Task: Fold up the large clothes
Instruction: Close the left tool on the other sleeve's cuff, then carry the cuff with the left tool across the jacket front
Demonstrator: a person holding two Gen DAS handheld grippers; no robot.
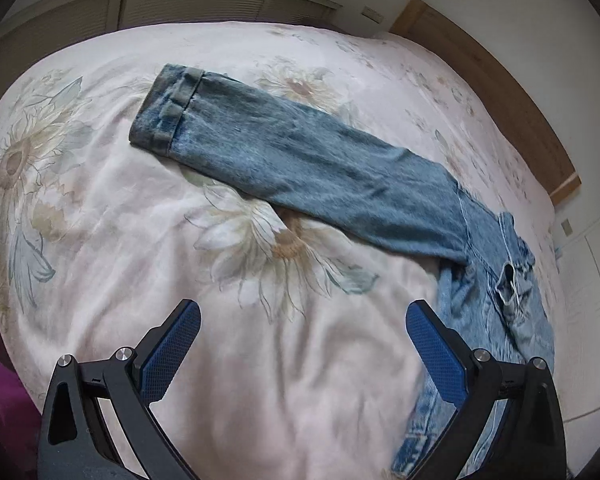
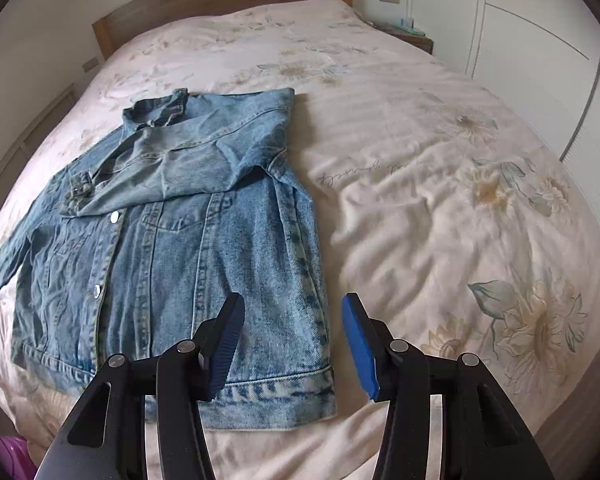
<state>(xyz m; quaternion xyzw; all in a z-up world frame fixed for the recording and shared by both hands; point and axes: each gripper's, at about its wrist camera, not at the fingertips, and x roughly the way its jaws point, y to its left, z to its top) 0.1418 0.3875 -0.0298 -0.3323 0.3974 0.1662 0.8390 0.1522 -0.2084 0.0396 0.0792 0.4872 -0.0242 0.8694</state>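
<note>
Jaws spread on both grippers (empty); denim jacket (image 2: 172,240) lies flat on bedspread (image 2: 420,200).

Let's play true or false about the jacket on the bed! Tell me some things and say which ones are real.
1. The denim jacket lies on a flowered bedspread. True.
2. The right gripper is squeezing the jacket's hem. False: its jaws are open and hold nothing.
3. One sleeve is folded across the jacket's chest. True.
4. The other sleeve is rolled into a ball. False: it lies stretched out flat on the bed.
5. The left gripper is open. True.
</note>
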